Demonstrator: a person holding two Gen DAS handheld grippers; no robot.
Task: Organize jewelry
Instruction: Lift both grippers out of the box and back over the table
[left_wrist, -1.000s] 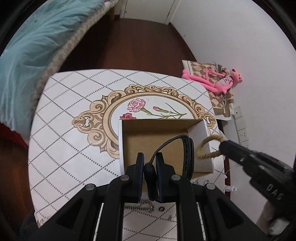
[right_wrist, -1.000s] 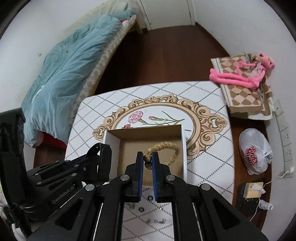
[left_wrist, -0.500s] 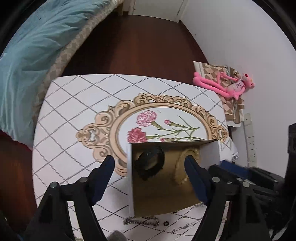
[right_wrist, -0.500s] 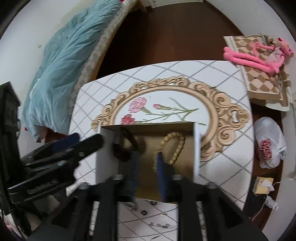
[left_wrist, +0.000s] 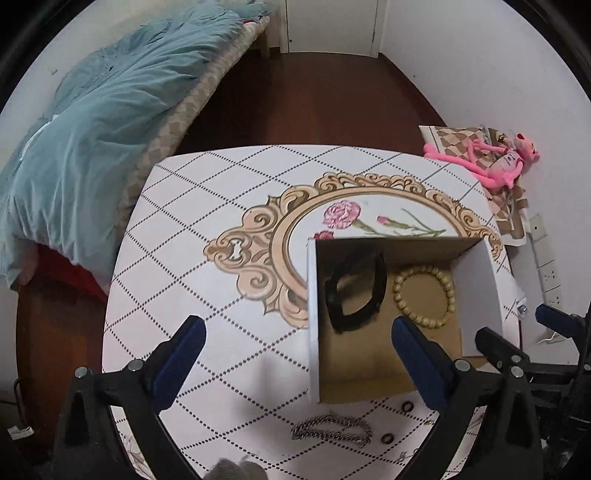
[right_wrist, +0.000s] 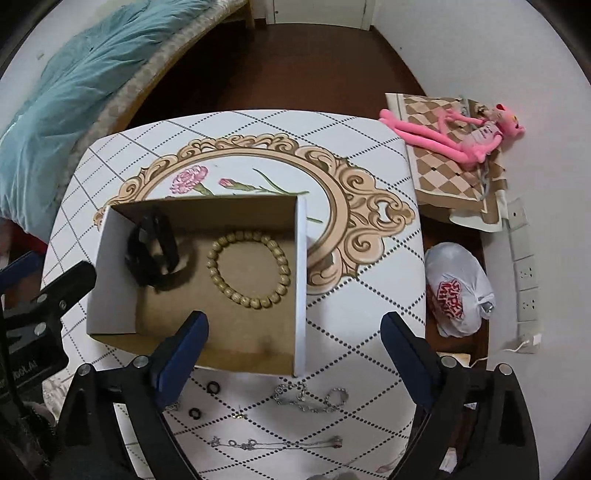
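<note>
A cardboard box (left_wrist: 312, 314) (right_wrist: 301, 277) with white outer walls stands on the patterned table. Inside it, a black band (left_wrist: 354, 291) (right_wrist: 153, 253) leans at the left and a wooden bead bracelet (left_wrist: 397, 291) (right_wrist: 255, 303) lies flat on the right. My left gripper (left_wrist: 297, 328) hangs over the box's left wall, its jaws opening wide with nothing gripped. My right gripper (right_wrist: 294, 325) hovers over the box's near right part, its jaws opening too, and holds nothing. A silver chain (left_wrist: 332, 432) (right_wrist: 310, 400) and small black rings (right_wrist: 212, 387) lie in front of the box.
A thin chain (right_wrist: 273, 443) lies near the table's front edge. A bed with a teal quilt (left_wrist: 92, 129) stands at the left. On the floor at the right are a pink plush toy (right_wrist: 454, 136) and a white plastic bag (right_wrist: 458, 291).
Both grippers were shut, the left on the black band and the right on the bead bracelet. Both have opened, and the two pieces now lie in the box.
</note>
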